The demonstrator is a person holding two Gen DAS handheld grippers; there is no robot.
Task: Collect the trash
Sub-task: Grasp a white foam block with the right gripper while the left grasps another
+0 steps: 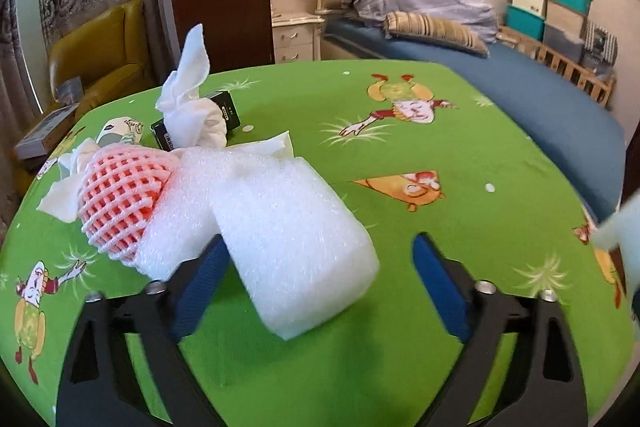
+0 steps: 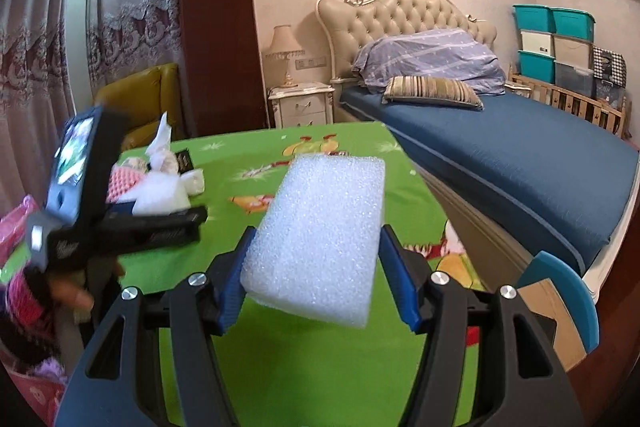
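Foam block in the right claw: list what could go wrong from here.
1. The right claw pinches only the near end of the foam block; the rest sticks out unsupported, so it may slip or pivot.
2. The open left claw has one finger under the foam sheet, which touches the pink mesh net; closing could drag the pile.
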